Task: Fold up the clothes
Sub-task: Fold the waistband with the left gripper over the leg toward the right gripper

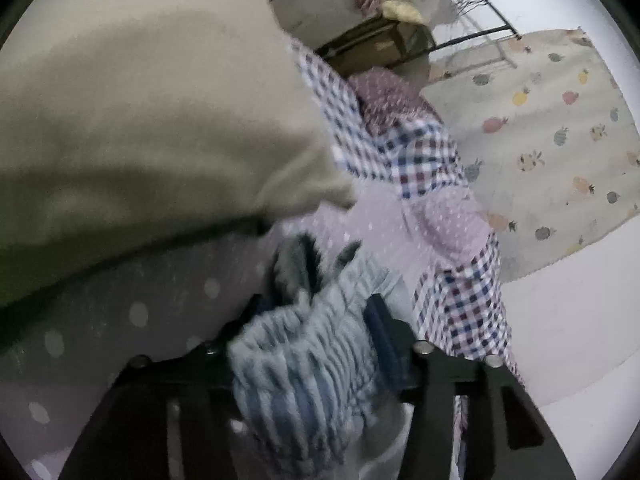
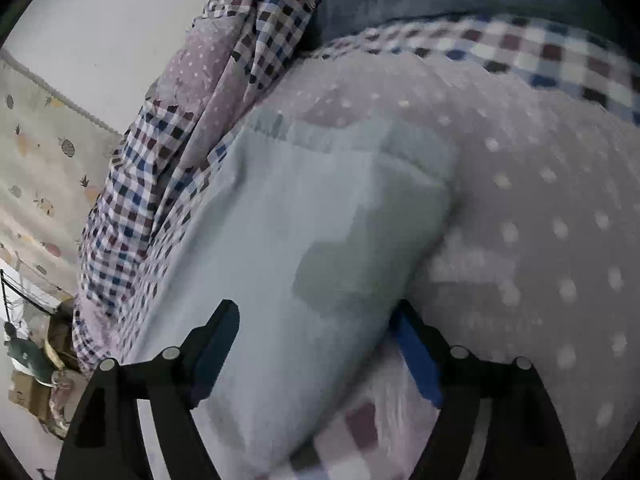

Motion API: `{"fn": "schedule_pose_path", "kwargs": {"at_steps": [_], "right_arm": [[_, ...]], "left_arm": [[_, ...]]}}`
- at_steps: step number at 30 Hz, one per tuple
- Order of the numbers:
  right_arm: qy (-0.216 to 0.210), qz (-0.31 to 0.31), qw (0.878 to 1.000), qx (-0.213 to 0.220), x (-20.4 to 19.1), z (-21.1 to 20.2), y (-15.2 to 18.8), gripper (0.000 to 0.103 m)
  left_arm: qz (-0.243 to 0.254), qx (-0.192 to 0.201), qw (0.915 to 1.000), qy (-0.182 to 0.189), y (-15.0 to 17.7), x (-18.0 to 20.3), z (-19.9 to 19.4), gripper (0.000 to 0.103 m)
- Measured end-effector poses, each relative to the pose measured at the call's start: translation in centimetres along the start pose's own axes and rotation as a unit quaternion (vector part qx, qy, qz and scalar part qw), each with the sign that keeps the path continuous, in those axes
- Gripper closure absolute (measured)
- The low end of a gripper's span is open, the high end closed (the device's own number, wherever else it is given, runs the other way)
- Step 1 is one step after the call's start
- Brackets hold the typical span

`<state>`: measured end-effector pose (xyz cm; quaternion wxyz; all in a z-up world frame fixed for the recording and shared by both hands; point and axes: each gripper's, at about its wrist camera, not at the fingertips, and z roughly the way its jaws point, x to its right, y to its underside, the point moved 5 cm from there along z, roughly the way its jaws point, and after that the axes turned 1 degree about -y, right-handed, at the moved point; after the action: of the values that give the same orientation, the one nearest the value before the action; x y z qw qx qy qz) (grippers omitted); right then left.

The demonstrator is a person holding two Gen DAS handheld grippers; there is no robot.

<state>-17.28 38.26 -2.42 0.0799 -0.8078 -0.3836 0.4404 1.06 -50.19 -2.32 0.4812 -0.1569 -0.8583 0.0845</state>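
The left hand-held gripper (image 1: 316, 320) pinches the gathered waistband of a pale blue garment (image 1: 304, 368). The right hand-held gripper (image 2: 316, 344) is spread, its fingers on either side of the same garment (image 2: 304, 240), which lies on a dotted lilac bedspread (image 2: 540, 220) beside a checked sheet (image 2: 132, 208). The cloth looks light, soft and limp, likely to sag and bunch; hems and the elastic band seem the surest places to grip.
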Motion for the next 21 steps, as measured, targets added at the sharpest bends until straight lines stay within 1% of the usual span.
{"fn": "schedule_pose_path", "kwargs": {"at_steps": [2, 4, 5, 9, 10, 12, 14, 15, 16, 17, 18, 19, 20, 21], "right_arm": [[-0.004, 0.006, 1.0, 0.011, 0.2, 1.0, -1.2, 0.011], [-0.008, 0.013, 1.0, 0.022, 0.4, 2.1, -2.4, 0.008], [-0.01, 0.016, 0.999, 0.028, 0.4, 2.6, -3.0, 0.006], [-0.012, 0.009, 0.999, 0.036, 0.7, 3.4, -3.9, 0.002], [-0.011, 0.005, 0.999, 0.037, 0.6, 3.6, -3.9, 0.001], [-0.013, -0.003, 0.999, 0.035, 0.3, 3.7, -3.9, 0.0], [-0.017, -0.009, 0.999, 0.032, 0.1, 3.7, -3.8, 0.0], [-0.019, -0.012, 0.999, 0.031, 0.0, 3.7, -3.8, 0.001], [-0.02, -0.015, 0.999, 0.029, -0.1, 3.7, -3.7, 0.001], [-0.022, -0.019, 0.999, 0.028, -0.2, 3.7, -3.7, 0.003], [-0.022, -0.023, 0.999, 0.026, -0.3, 3.8, -3.7, 0.004], [-0.018, -0.028, 0.999, 0.023, -0.4, 3.8, -3.8, 0.004], [-0.014, -0.033, 0.999, 0.02, -0.4, 3.9, -3.8, 0.008], [-0.01, -0.039, 0.999, 0.018, -0.5, 4.0, -3.9, 0.018]], "left_arm": [[0.006, -0.015, 0.9999, -0.002, 0.7, 0.2, 0.1, 0.041], [0.012, -0.037, 0.9992, 0.003, 1.6, 0.7, 0.2, 0.032], [0.014, -0.04, 0.9991, 0.006, 1.8, 0.8, 0.4, 0.03], [0.018, -0.051, 0.9983, 0.018, 2.5, 1.4, 0.9, 0.012], [0.02, -0.054, 0.9981, 0.021, 2.7, 1.6, 1.0, 0.009], [0.022, -0.06, 0.9976, 0.027, 3.0, 1.9, 1.3, 0.006], [0.025, -0.066, 0.997, 0.033, 3.4, 2.2, 1.6, 0.006], [0.026, -0.069, 0.9966, 0.036, 3.6, 2.3, 1.7, 0.013], [0.027, -0.072, 0.9963, 0.039, 3.7, 2.5, 1.9, 0.044], [0.028, -0.074, 0.9959, 0.042, 3.9, 2.6, 2.0, 0.062], [0.029, -0.077, 0.9955, 0.045, 4.1, 2.8, 2.1, 0.067], [0.029, -0.079, 0.9953, 0.048, 4.2, 2.9, 2.2, 0.069], [0.026, -0.078, 0.9954, 0.05, 4.2, 2.9, 2.1, 0.07], [0.023, -0.077, 0.9954, 0.053, 4.2, 2.9, 2.1, 0.071]]}}
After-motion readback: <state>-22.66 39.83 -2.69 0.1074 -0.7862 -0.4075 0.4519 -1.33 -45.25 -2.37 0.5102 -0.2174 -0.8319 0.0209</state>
